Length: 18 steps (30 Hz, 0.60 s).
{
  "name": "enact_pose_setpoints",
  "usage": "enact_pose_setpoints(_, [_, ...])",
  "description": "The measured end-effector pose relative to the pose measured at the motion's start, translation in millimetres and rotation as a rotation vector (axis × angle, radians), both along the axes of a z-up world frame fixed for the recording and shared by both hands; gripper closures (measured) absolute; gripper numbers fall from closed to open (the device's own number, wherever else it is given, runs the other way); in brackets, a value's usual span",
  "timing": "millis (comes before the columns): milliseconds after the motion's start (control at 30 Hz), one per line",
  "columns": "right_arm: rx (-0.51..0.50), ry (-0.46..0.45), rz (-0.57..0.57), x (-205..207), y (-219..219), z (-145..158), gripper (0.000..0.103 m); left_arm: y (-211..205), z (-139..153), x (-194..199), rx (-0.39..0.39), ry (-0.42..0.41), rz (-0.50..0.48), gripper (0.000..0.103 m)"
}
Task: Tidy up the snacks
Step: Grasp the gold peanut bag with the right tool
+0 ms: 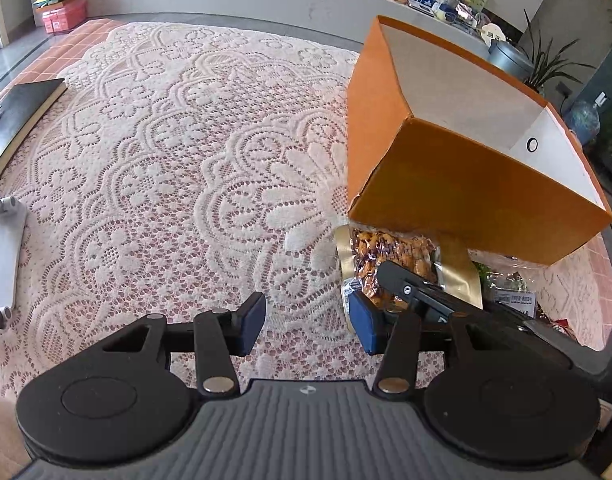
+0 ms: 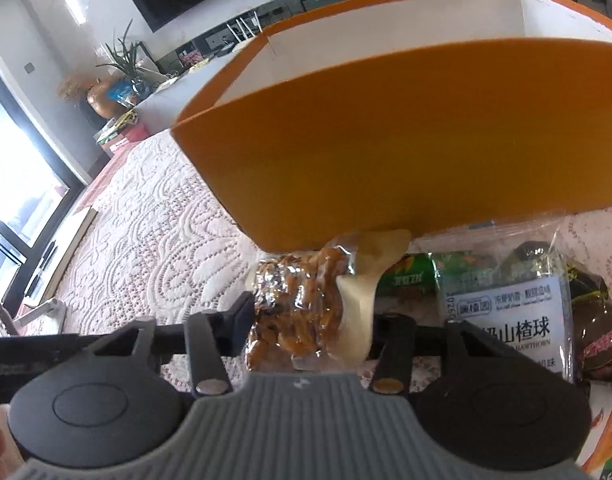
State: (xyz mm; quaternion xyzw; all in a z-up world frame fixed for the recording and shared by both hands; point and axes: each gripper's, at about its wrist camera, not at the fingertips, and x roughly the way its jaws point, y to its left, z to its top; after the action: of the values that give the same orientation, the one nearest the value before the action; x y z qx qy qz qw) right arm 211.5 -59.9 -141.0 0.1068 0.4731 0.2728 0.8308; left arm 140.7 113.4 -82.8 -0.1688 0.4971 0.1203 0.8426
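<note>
right tongs (image 2: 310, 316) hide behind brown snack pack (image 2: 294, 312)

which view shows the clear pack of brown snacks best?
Right wrist: the snack pack sits centred between the right gripper fingers, contents visible. Left wrist shows the same pack off to one side, partly behind a gripper finger.

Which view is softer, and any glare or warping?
Right wrist view is softer: the orange box edge smears, the window at left blows out, and foil glints on the snack pack. Left wrist view is sharp on the lace cloth, but the fisheye bends the far counter.
</note>
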Motion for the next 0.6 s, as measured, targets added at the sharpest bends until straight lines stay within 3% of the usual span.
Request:
enact_pose_setpoints(100, [0.008,-0.038,0.006,-5,-3,6,0.068,1,0,-1,0.003,-0.001,0.002,0.047])
enact_pose_setpoints(167, [0.004,-0.071,0.015,-9,-4,10,0.082,1,1,-1,0.005,0.000,0.000,0.047])
enact_pose_setpoints(233, [0.034,-0.091,0.020,-15,-12,17,0.083,0,1,-2,0.010,-0.001,-0.001,0.047])
enact_pose_setpoints(467, [-0.005,-0.169,0.034,-32,-21,38,0.084,-3,6,-4,0.011,-0.038,-0.023,0.047])
enact_pose_setpoints(600, [0.004,-0.211,0.023,-36,-37,54,0.084,-13,11,-6,0.023,-0.071,-0.088,0.047])
